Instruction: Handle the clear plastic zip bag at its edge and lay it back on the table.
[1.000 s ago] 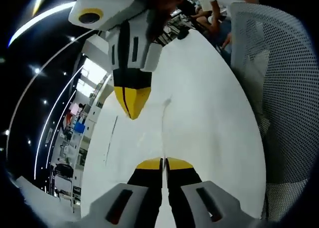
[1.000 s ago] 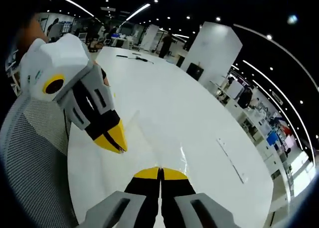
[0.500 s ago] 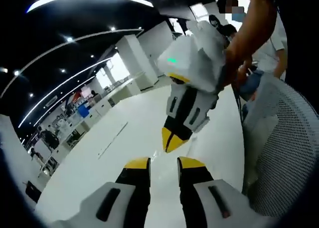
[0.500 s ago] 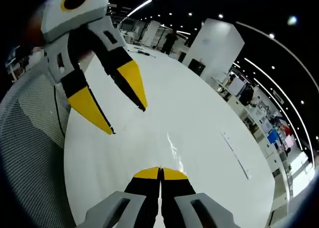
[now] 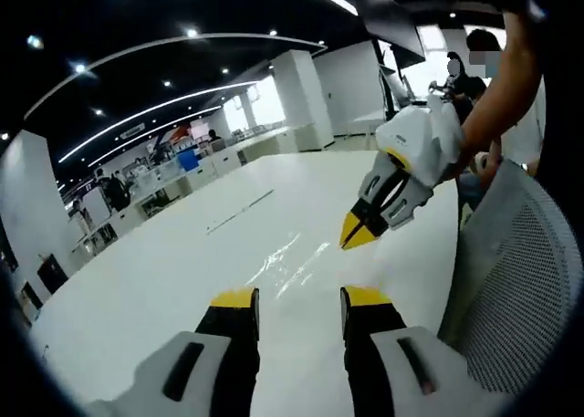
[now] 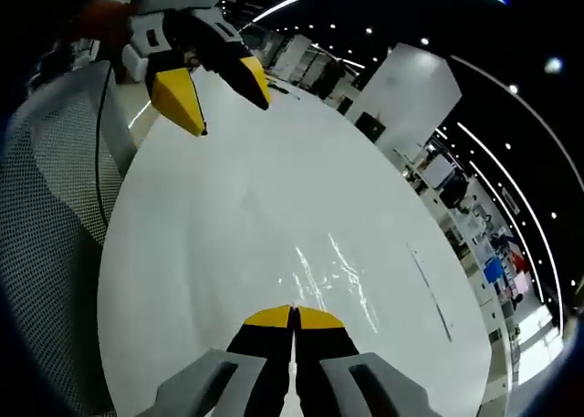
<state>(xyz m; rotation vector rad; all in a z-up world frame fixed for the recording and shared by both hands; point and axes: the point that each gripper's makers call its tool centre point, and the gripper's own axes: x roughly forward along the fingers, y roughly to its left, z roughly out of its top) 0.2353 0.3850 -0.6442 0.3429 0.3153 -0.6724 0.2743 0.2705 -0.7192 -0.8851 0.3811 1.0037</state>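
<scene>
Two tools were present. In the left gripper view, the left tool (image 5: 297, 300) stood with its two yellow-tipped jaws parted by a clear gap and nothing between them. In the right gripper view, the right tool (image 6: 294, 317) had its jaws pressed together; whether an edge of film lay pinched between them could not be told.

One clear plastic zip bag (image 5: 294, 258) lay flat on the white desk (image 5: 164, 280), visible mainly as glossy streaks. In the left gripper view the bag lay just ahead of the left tool and below the right tool (image 5: 358, 234), which hung over it with tips closed. In the right gripper view the bag (image 6: 330, 269) lay just ahead of the right tool, and the left tool (image 6: 212, 87) hovered well beyond the bag over the far part of the desk, jaws apart.

No brand, label or legible writing could be made out on any item.

One mesh-backed chair (image 5: 520, 280) stood at the desk edge nearest the tools. One thin dark strip (image 5: 239, 213) lay on the desk beyond the bag. A person's arm (image 5: 497, 98) held the right tool. Further people and office furniture stood beyond the desk. Nothing lay between either tool and the bag.
</scene>
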